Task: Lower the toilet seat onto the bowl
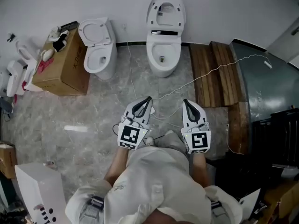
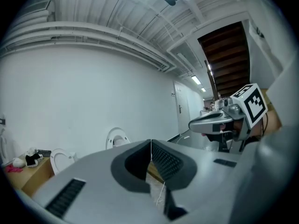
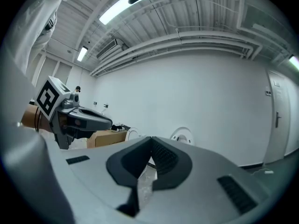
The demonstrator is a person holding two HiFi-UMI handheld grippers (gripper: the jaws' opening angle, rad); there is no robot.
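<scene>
Two white toilets stand against the far wall. The middle toilet (image 1: 163,50) has its seat and lid (image 1: 166,10) raised against the wall; the left toilet (image 1: 99,50) also has its seat (image 1: 95,32) up. My left gripper (image 1: 149,98) and right gripper (image 1: 184,101) are held side by side over the floor, well short of the toilets, both shut with nothing in them. In the left gripper view the jaws (image 2: 151,142) meet, with the raised seat (image 2: 117,138) far beyond. The right gripper view shows its shut jaws (image 3: 152,139) and the same seat (image 3: 182,135) in the distance.
A cardboard box (image 1: 63,64) with small items on top stands left of the toilets. Wooden boards (image 1: 215,73) and a dark panel (image 1: 266,83) lie on the right. A white cable (image 1: 205,73) runs across the marble floor. A white box (image 1: 39,190) stands at the near left.
</scene>
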